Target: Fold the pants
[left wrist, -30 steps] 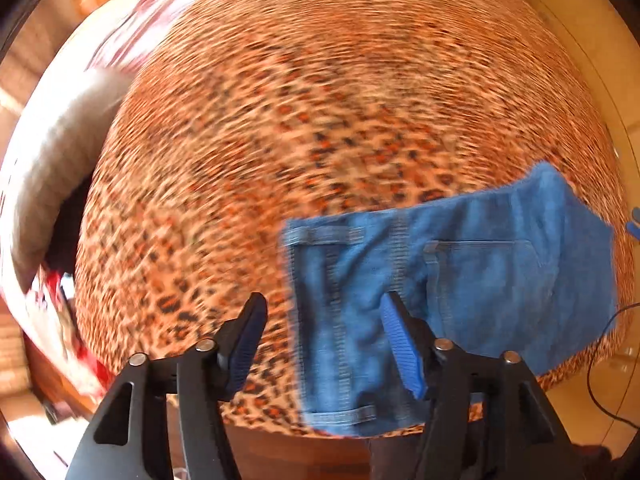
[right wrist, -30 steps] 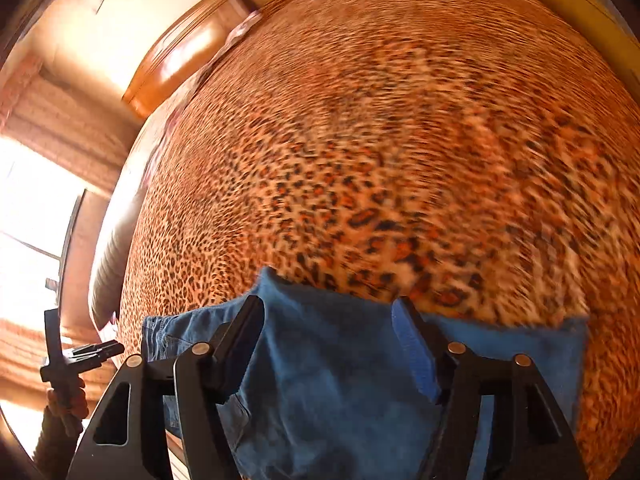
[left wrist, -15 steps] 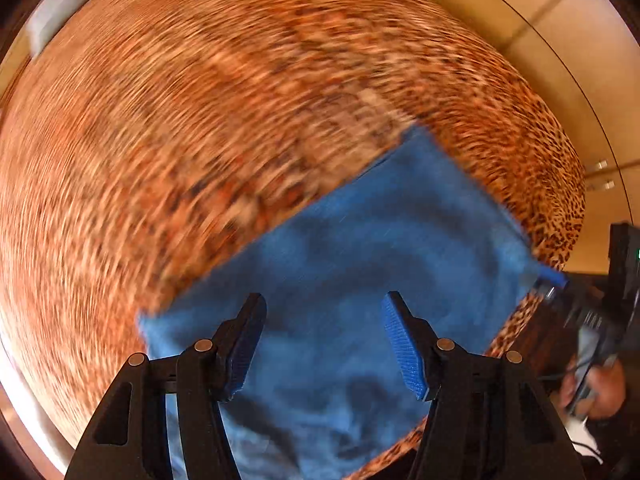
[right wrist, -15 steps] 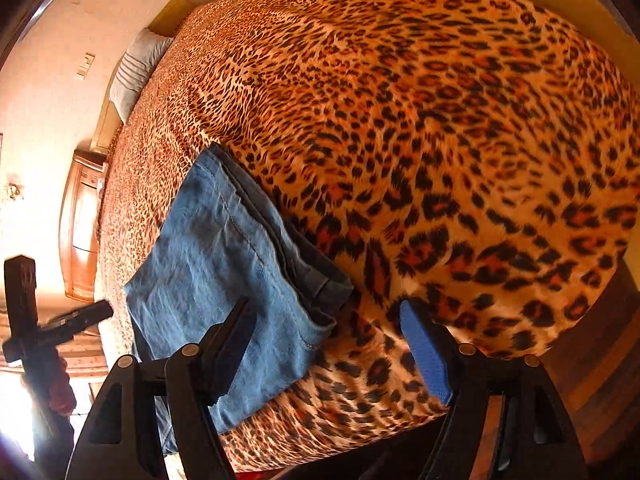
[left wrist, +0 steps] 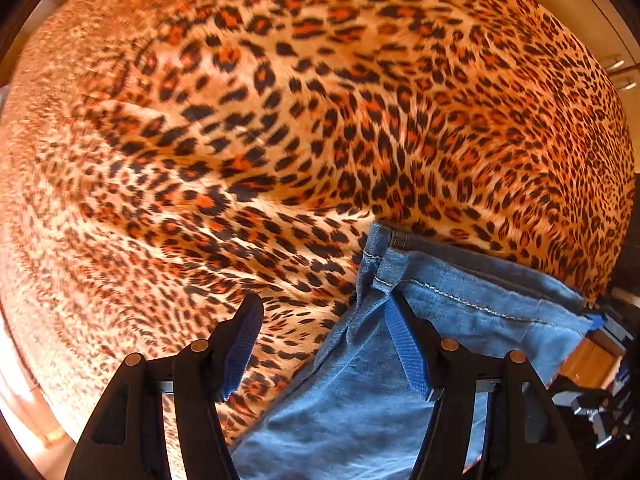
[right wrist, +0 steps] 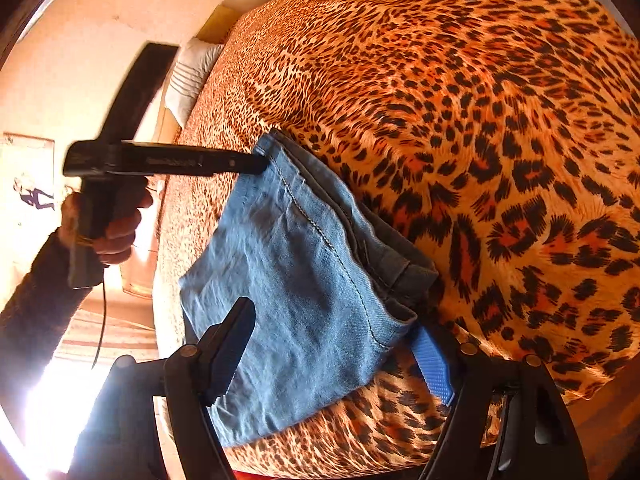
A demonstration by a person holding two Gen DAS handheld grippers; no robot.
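Note:
Folded blue denim pants (right wrist: pixel 304 280) lie near the edge of a bed with a leopard-print cover (right wrist: pixel 460 100). My right gripper (right wrist: pixel 340 344) is open, its fingers on either side of the near corner of the pants. My left gripper (left wrist: pixel 324 332) is open at the other corner of the same folded edge; its right finger (left wrist: pixel 404 344) lies on the denim (left wrist: pixel 460 320) and its left finger over the cover (left wrist: pixel 280 140). The left gripper also shows in the right wrist view (right wrist: pixel 256 164), its tip at the far corner.
A white pillow (right wrist: pixel 188 76) lies at the head of the bed by the wall. The person's hand (right wrist: pixel 116 224) holds the left tool. A wooden bed frame (right wrist: pixel 600 432) runs under the cover's edge. The right tool's parts show low right in the left wrist view (left wrist: pixel 600 408).
Both grippers have swung round and dropped close to the pants, each now at a corner of the folded edge. The pants lie in about the same place on the bed.

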